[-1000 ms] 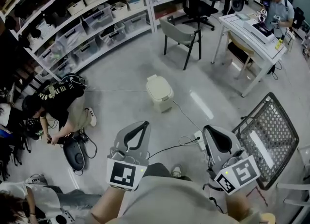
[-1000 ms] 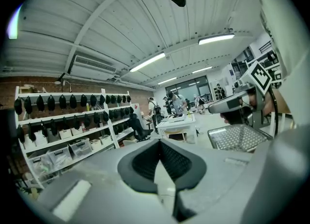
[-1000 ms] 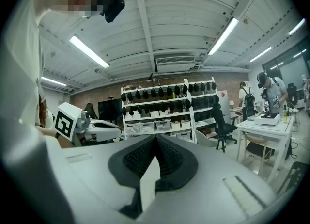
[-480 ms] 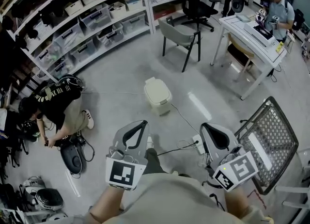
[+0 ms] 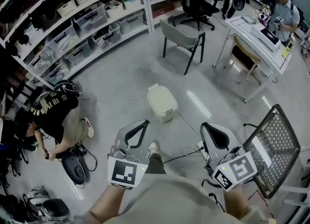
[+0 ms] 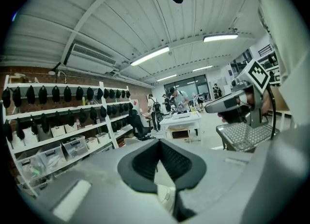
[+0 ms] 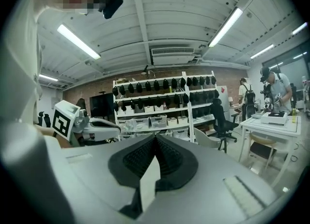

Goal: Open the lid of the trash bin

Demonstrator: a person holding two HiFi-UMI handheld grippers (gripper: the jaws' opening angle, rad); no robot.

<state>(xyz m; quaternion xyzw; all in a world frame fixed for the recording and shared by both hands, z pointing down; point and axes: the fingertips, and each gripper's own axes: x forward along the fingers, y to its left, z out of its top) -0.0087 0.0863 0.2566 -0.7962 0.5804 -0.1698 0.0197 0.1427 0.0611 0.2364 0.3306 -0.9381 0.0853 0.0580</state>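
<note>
The trash bin (image 5: 162, 103) sits lower in the head view than a second ago, nearer to both claws. I judge the person is walking up to it, so the task is only at the approach, and the lid (image 5: 161, 97) lies shut and untouched. The left gripper (image 5: 144, 123) and right gripper (image 5: 207, 126) are held low before the body, side by side and pointing forward. The bin stands on the floor ahead of them and between their lines — well apart from either tip — and both pairs of jaws are clenched tip to tip on nothing.
</note>
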